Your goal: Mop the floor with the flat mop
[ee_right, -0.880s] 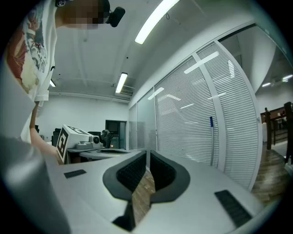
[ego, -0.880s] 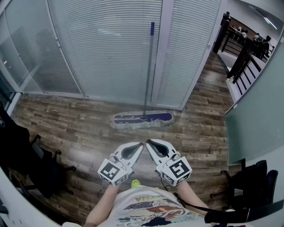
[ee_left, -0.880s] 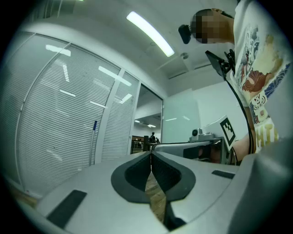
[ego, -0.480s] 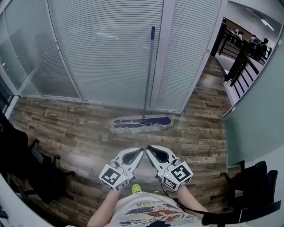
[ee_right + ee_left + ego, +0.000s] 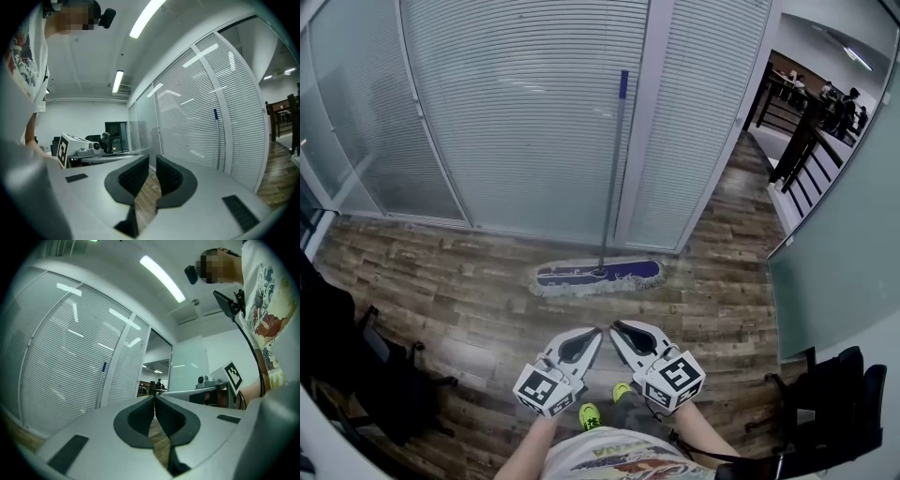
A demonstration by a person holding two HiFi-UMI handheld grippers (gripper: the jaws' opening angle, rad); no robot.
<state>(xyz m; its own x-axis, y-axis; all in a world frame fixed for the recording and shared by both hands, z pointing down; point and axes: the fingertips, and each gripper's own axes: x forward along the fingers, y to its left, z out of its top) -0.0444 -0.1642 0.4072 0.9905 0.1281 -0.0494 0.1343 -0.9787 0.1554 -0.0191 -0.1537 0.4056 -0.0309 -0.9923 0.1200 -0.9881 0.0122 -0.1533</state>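
Barely any change: a green shoe [image 5: 621,392] steps toward the blue flat mop with metal pole [image 5: 581,275], while the left gripper [image 5: 596,332] and right gripper [image 5: 616,326] stay closed, empty, short of it; mopping unstarted.

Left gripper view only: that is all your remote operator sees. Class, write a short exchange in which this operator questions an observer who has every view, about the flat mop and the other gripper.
Operator: I see only a blue-tipped pole against the blinds. Where is the mop's head?
Observer: The flat mop's head lies on the wood floor at the foot of the blinds.
Operator: Is the right gripper holding anything?
Observer: No. It is shut, with nothing between its jaws.
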